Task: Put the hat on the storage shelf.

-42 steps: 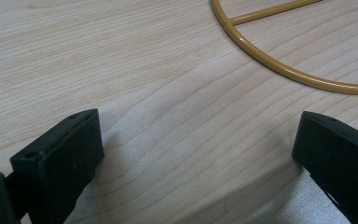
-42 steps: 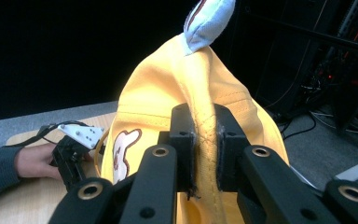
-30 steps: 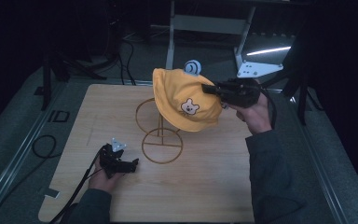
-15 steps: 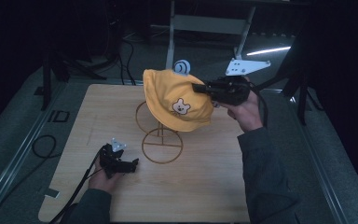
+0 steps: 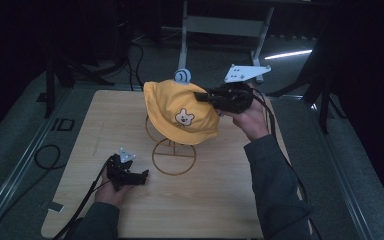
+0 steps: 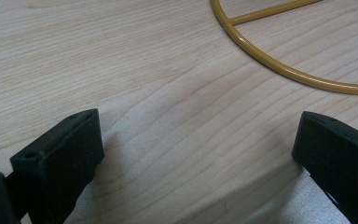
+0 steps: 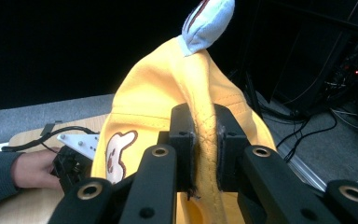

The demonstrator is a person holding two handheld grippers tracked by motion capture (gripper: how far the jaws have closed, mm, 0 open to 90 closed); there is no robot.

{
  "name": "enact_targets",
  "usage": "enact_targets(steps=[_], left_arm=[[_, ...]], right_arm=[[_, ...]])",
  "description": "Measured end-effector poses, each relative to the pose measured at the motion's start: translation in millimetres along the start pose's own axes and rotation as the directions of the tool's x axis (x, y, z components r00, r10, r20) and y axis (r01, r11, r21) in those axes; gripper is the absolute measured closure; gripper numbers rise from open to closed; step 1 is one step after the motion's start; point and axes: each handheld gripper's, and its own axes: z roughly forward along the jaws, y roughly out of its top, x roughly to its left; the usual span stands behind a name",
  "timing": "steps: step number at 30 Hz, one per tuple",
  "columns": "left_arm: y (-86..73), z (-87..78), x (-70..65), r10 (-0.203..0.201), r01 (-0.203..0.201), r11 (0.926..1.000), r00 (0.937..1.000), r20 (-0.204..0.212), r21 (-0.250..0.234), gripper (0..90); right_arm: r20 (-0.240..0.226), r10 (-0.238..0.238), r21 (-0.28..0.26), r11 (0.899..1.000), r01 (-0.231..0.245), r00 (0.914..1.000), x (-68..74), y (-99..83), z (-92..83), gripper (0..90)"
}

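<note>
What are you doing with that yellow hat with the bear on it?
A person holds a gripper in each hand. The right gripper is pinching the yellow hat by its fabric and holding it over the gold wire stand on the wooden table. The left gripper rests open on the table, near the stand's round base, holding nothing.

Light wooden table point(image 5: 220, 210); gold wire stand point(image 5: 174, 157), left hand-held gripper point(image 5: 142, 176) resting on it.

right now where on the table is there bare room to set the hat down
Bare wood lies along the table's near edge between the two forearms, and on its far-left part beyond the left gripper. The middle is crowded: the wire stand, with the hat above it in the right gripper.
</note>
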Motion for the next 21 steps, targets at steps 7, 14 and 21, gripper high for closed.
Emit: enact_targets(steps=[7, 14, 21], left_arm=[[0.0, 0.1, 0.0, -0.001, 0.001, 1.0, 1.0, 0.0, -0.002, 1.9], [0.0, 0.1, -0.1, -0.002, 0.002, 1.0, 1.0, 0.0, -0.003, 1.9], [0.0, 0.1, -0.1, -0.001, 0.001, 1.0, 1.0, 0.0, -0.002, 1.9]], right_arm=[[0.037, -0.03, 0.066, 0.997, 0.028, 0.9989, 5.7, -0.5, 27.5, 79.3], [0.046, -0.069, 0.123, 0.99, 0.063, 0.9965, 17.8, 1.6, 53.5, 77.5], [0.059, -0.057, 0.116, 0.992, 0.05, 0.9966, 20.1, 0.2, 67.6, 76.5]])
